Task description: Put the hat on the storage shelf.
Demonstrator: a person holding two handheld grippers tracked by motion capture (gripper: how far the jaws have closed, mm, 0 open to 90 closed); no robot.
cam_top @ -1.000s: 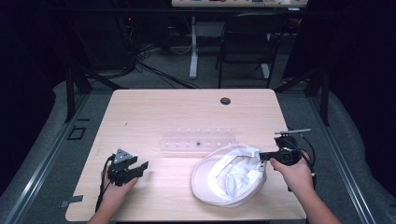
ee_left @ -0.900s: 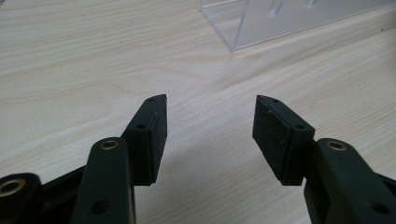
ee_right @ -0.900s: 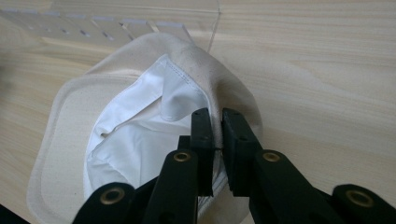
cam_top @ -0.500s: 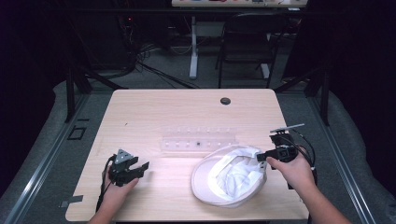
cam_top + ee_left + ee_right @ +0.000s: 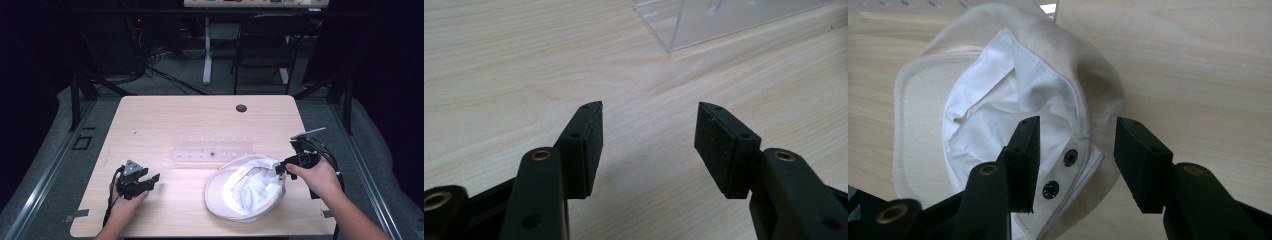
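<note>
A white cloth hat [image 5: 245, 189] lies upside down on the wooden table [image 5: 200, 120], lining up, near the front right. In the right gripper view the hat [image 5: 998, 110] shows its white lining and two dark snap buttons [image 5: 1060, 172]. My right gripper [image 5: 281, 169] hovers open at the hat's right edge; in its own view the right gripper [image 5: 1077, 155] has its jaws astride the rim with the snaps. At the front left my left gripper [image 5: 152, 181] rests open on bare wood, and in its own view the left gripper [image 5: 648, 145] holds nothing.
A clear plastic rack [image 5: 212, 148] lies across the middle of the table, just behind the hat; its corner [image 5: 704, 22] appears ahead of the left jaws. A round cable hole [image 5: 241, 108] sits at the table's back. A chair [image 5: 265, 45] and desk legs stand beyond.
My right gripper has shifted slightly right and back along the hat's edge. The left gripper has stayed put.
</note>
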